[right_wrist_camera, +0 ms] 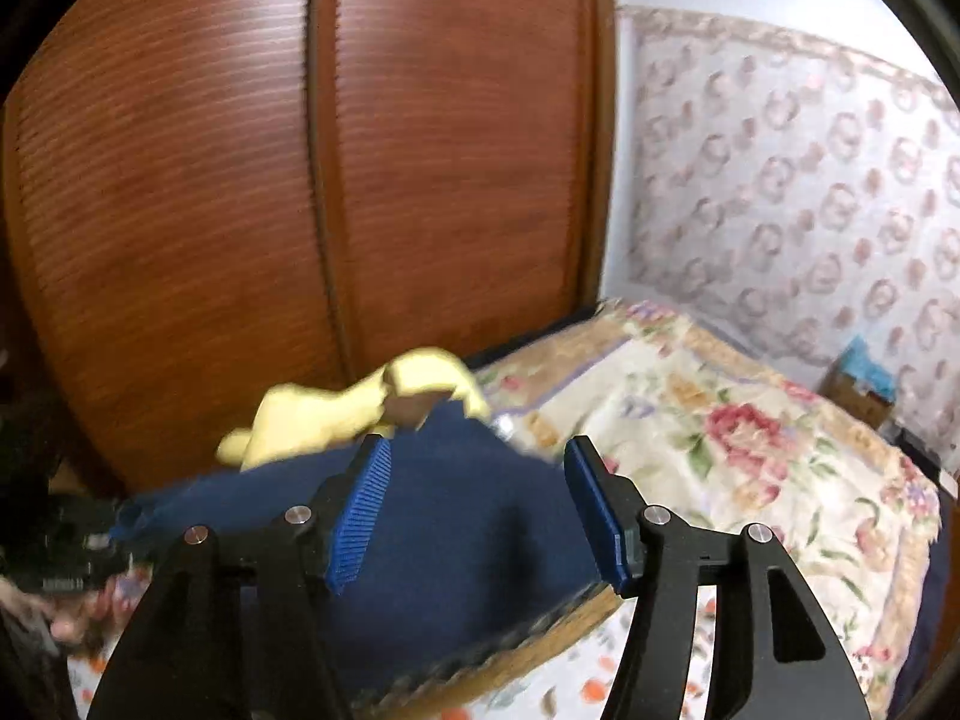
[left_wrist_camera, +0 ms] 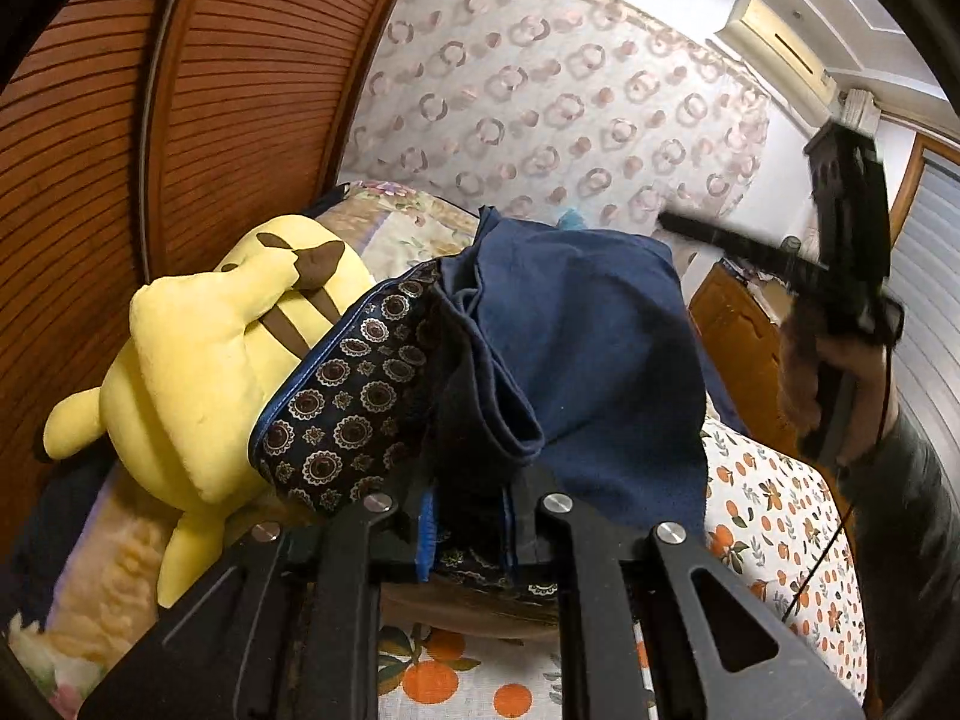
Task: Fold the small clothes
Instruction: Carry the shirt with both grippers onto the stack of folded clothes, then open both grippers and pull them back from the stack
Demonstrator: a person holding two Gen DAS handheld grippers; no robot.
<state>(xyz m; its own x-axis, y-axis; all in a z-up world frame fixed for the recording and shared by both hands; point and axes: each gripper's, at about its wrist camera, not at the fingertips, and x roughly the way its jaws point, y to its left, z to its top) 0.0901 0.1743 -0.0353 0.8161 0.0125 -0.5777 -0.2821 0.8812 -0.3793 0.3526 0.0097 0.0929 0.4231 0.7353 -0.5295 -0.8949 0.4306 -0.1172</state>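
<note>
A navy blue garment (left_wrist_camera: 588, 348) with a dark medallion-print lining (left_wrist_camera: 354, 408) is bunched up in the left wrist view. My left gripper (left_wrist_camera: 471, 531) is shut on its near folds, and cloth fills the gap between the fingers. In the right wrist view the same navy garment (right_wrist_camera: 456, 540) lies spread over a brown rounded edge (right_wrist_camera: 558, 636). My right gripper (right_wrist_camera: 477, 510) hovers over it, open, with its blue pads (right_wrist_camera: 360, 510) well apart and not pressing the cloth. A hand (left_wrist_camera: 840, 360) holds that gripper at the right of the left wrist view.
A yellow plush toy (left_wrist_camera: 204, 372) lies just left of the garment, against a brown slatted wardrobe (left_wrist_camera: 252, 90). An orange-print sheet (left_wrist_camera: 774, 516) covers the near bed and a floral blanket (right_wrist_camera: 720, 420) the far part. A patterned curtain (left_wrist_camera: 540, 96) hangs behind.
</note>
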